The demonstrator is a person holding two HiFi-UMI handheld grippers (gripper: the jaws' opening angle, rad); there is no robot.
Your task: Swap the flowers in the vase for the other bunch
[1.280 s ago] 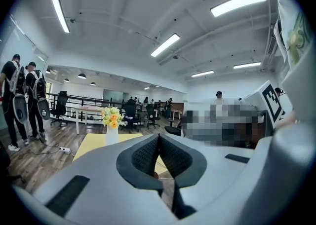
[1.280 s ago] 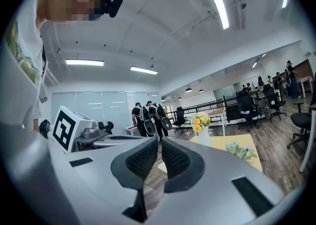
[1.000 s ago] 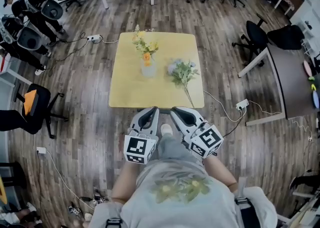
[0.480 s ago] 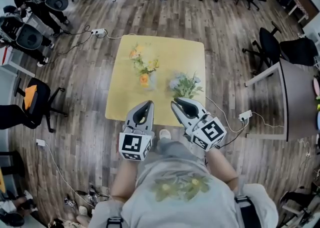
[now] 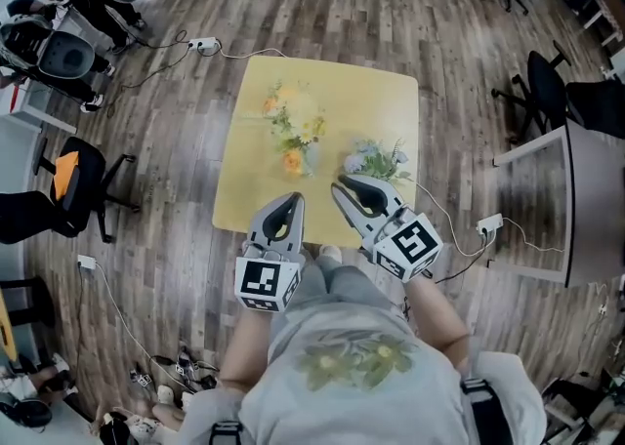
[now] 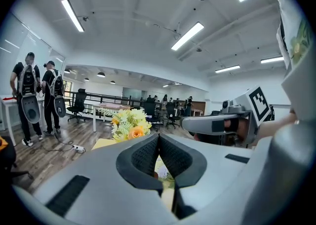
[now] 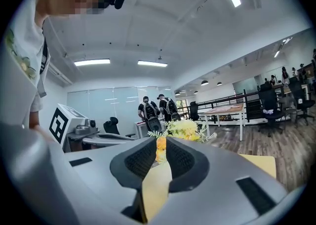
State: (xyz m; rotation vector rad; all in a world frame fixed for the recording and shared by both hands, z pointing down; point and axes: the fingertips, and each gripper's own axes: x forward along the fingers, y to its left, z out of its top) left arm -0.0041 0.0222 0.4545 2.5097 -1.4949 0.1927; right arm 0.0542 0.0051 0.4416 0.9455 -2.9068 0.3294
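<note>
The yellow and orange flowers (image 5: 293,131) are standing in the vase (image 5: 302,164) near the middle of the yellow table (image 5: 249,201), upper centre of the head view. The other bunch (image 5: 377,160) is lying flat just to their right. At the table's lower edge, the left gripper (image 5: 291,199) is hovering with jaws pressed together and empty. The right gripper (image 5: 341,182), beside the lying bunch, is showing only a sliver between its jaws, pinching nothing.
</note>
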